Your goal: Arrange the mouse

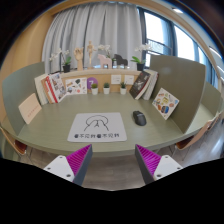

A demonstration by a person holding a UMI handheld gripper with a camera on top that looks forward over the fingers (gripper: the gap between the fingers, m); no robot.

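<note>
A dark computer mouse (139, 118) lies on the grey table (110, 145), just right of a white mat with printed lettering (99, 127). My gripper (113, 160) is held well back from both, above the near part of the table. Its two fingers with magenta pads (80, 158) stand wide apart with nothing between them. The mouse is beyond the fingers, ahead and slightly to the right.
Books and cards lean along the back and sides: a stack at the left (52, 88), a dark book (140, 84) and a picture card (165, 102) at the right. Small potted plants (107, 88) stand at the back centre. Curtained windows are behind.
</note>
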